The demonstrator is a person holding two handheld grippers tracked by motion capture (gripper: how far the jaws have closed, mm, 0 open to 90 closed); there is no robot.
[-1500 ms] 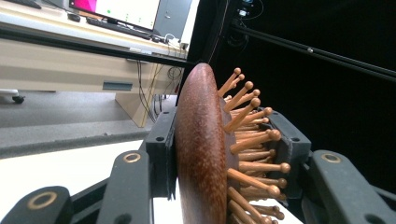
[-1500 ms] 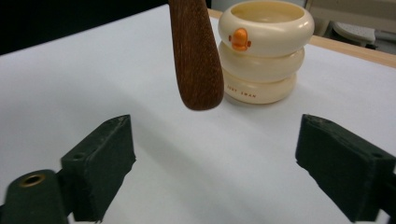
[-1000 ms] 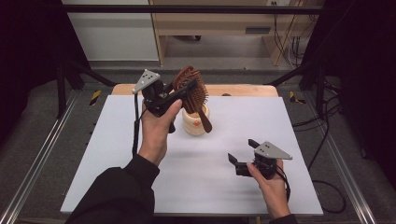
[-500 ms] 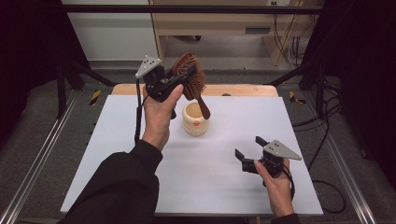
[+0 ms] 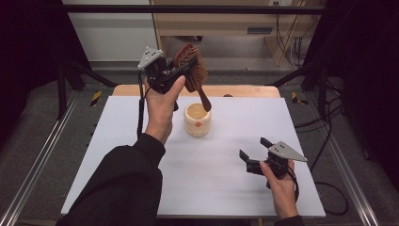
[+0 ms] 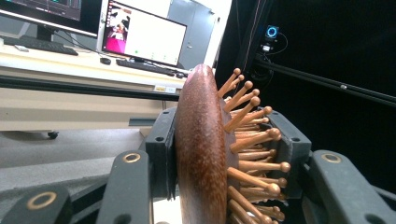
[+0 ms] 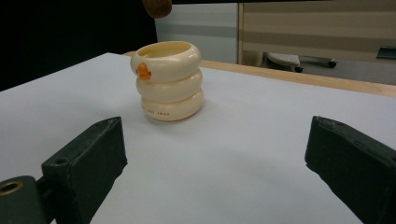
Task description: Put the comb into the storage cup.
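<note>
Presently I see the white table (image 5: pixel 117 155) carrying one item, a cream ribbed cup (image 5: pixel 197 120) with an orange mark, standing upright nearer the far edge than the near one, about midway between the side edges. My left gripper (image 5: pixel 186 70) is raised above the far edge, pinching a wooden hairbrush (image 5: pixel 193 70) by its head: one pad on the smooth back, the other against the bristle pins. The brush handle slants down, its tip over the cup's rim. My right gripper (image 5: pixel 252 154) rests low near the near right corner, its jaws spread wide with nothing between them, facing the cup.
</note>
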